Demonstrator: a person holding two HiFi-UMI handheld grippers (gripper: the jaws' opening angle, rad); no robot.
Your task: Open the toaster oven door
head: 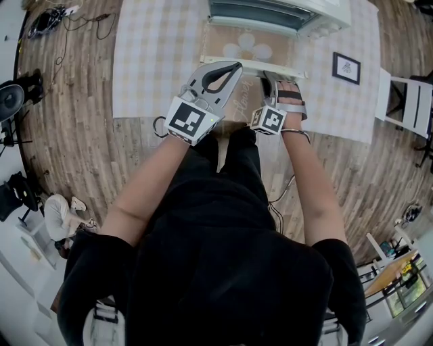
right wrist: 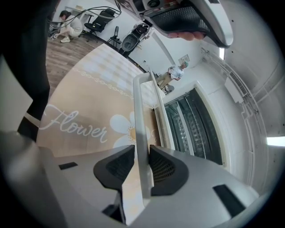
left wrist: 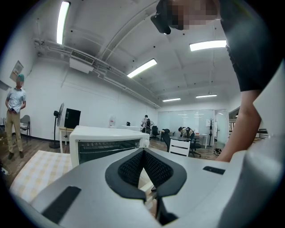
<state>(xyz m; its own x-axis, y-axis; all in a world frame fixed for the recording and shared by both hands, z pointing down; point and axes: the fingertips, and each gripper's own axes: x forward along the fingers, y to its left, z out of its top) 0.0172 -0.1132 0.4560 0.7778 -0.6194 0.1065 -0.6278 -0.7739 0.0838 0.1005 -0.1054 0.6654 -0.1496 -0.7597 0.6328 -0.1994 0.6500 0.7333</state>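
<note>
- Finds the white toaster oven (head: 284,13) at the far side of the surface (head: 155,54), on a pale checked cloth, straight ahead of the person in the head view.
- Shows its door (head: 247,44) swung down and out toward the person, well away from the oven front, with the wire racks (right wrist: 196,129) of the open cavity laid bare in the right gripper view.
- Grips the white door handle (right wrist: 141,133) with the right gripper (right wrist: 141,153): fingers closed part-way, one dark ribbed pad on each side of the bar, both against it.
- Places that grip toward the handle's right end in the head view, right gripper (head: 274,78) angled downward, its marker cube (head: 268,120) facing up.
- Holds the left gripper (head: 233,67) just beside the right one, near the handle's left part; contact with the bar not clear from above.
- Shows the left gripper (left wrist: 143,151) with fingers together at the tips and nothing between them, pointing about level toward the toaster oven (left wrist: 107,140).
- Reveals a beige mat (right wrist: 80,120) with white flowers and the word "Flower" lying under the lowered door.
- Leaves a small framed picture (head: 346,67) on the cloth, off to the oven's right.
</note>
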